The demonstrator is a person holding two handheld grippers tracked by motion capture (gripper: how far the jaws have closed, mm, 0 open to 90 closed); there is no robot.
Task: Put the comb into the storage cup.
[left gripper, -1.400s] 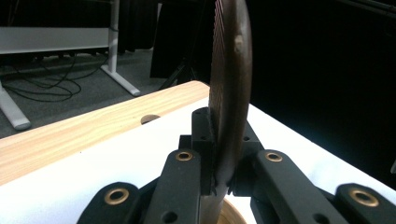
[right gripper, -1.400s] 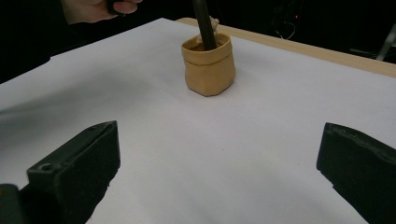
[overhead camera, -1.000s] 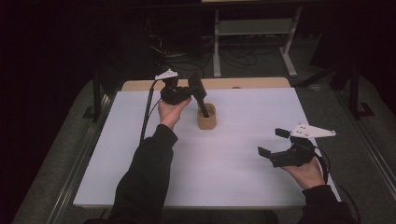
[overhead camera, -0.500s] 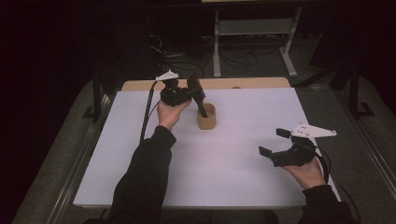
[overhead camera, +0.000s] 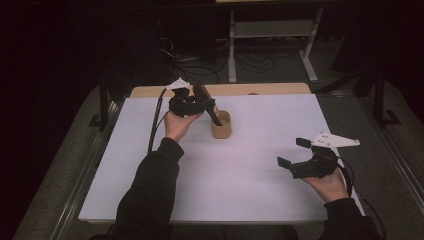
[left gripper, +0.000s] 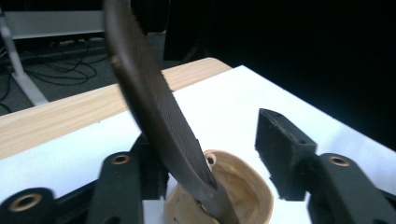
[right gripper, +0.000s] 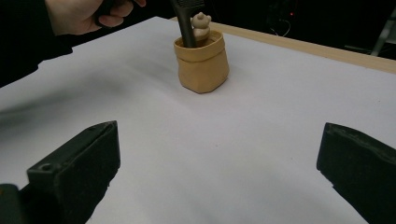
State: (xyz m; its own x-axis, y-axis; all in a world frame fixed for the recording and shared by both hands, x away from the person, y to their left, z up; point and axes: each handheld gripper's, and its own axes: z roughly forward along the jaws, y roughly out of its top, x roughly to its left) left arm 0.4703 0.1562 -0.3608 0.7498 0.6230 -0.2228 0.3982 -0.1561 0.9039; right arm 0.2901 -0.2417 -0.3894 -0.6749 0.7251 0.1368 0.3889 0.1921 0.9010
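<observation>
Tan and pot-shaped, the small holder (overhead camera: 221, 125) is standing at the far middle of the white table (overhead camera: 260, 190), a dark ridged comb (left gripper: 154, 102) leaning inside it. The left gripper (overhead camera: 202, 106) has just been opening, its jaws flanking the comb without pressing; the right gripper (overhead camera: 295, 156) is waiting agape and empty, near right. The comb looks light, stiff; its upper shaft seems the handiest hold. The right gripper view is revealing a bear figure (right gripper: 201, 23) on the rim.

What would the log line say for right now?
left gripper: jaws just opening, comb between them, leaning in tan cup | right gripper: open, empty, above white table
</observation>
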